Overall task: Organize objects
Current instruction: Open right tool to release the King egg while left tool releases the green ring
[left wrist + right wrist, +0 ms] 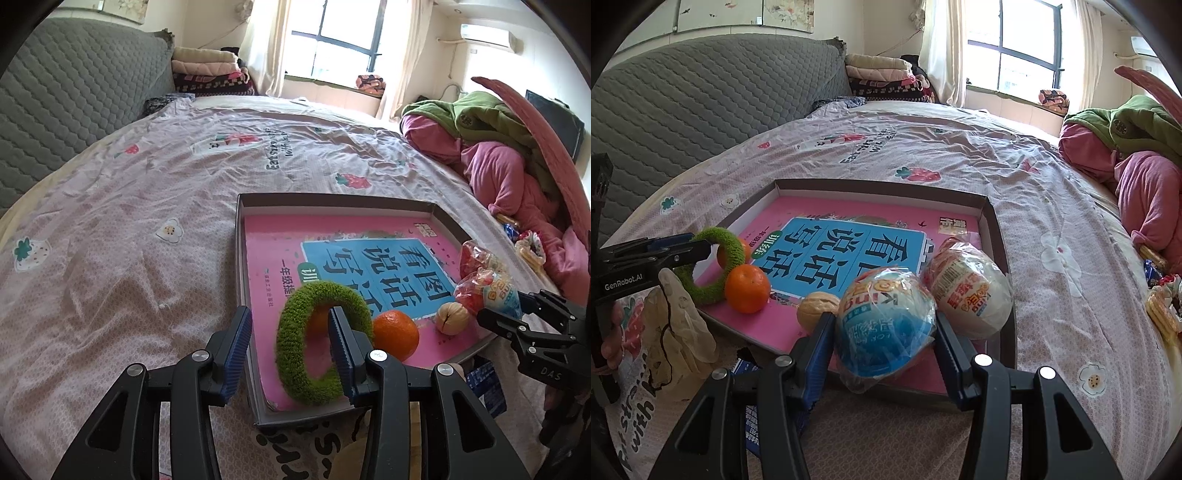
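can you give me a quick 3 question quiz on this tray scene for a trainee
1. True or false: the left claw is clamped tight on the green fuzzy ring.
2. What does the right claw hold? A) the orange B) the blue-and-white wrapped egg C) the walnut
3. Fill in: the walnut lies in the tray between the orange and the ____.

Key
1. False: its fingers stand apart, one poking through the ring's hole, the other outside the tray's wall.
2. B: the blue-and-white wrapped egg sits pinched between both fingers.
3. The blue-and-white wrapped egg.
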{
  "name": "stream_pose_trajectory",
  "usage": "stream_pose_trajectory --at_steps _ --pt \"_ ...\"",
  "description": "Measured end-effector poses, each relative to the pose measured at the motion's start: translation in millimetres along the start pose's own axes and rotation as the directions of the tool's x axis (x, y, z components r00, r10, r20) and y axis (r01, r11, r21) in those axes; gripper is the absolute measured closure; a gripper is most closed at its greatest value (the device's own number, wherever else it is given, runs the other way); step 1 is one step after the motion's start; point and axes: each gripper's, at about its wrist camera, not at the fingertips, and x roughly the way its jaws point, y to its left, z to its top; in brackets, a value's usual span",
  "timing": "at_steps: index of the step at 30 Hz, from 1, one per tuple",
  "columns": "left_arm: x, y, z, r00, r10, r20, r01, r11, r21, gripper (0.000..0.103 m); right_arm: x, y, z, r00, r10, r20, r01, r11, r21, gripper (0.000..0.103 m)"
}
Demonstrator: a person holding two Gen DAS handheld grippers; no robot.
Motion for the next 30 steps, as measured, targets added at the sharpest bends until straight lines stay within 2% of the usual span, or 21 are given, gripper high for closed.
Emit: stream_pose_trajectory --at_steps 5,8,22,30 --pt "-4 -2 1 1.0 -0.006 0.007 0.006 1.0 0.003 0.057 -2 -1 1 1.0 0.004 0.004 -0.004 1.0 0.007 0.051" --pt "-7 -4 1 1.0 -0.006 0.013 0.005 1.0 0.009 0.051 -3 -1 1 1.0 0.005 0.012 -0.005 1.0 0.006 0.051" --pt "-22 -7 5 0.999 -0.017 0.042 0.017 1.0 0.008 0.048 -14 1 5 0.998 0.008 0.057 -0.008 1.0 0.002 0.051" --pt "-31 -10 9 0.997 -0.01 0.075 0.008 0.999 0.032 0.043 -25 1 8 0.994 -0.001 0.112 0.001 1.0 0.003 0.051"
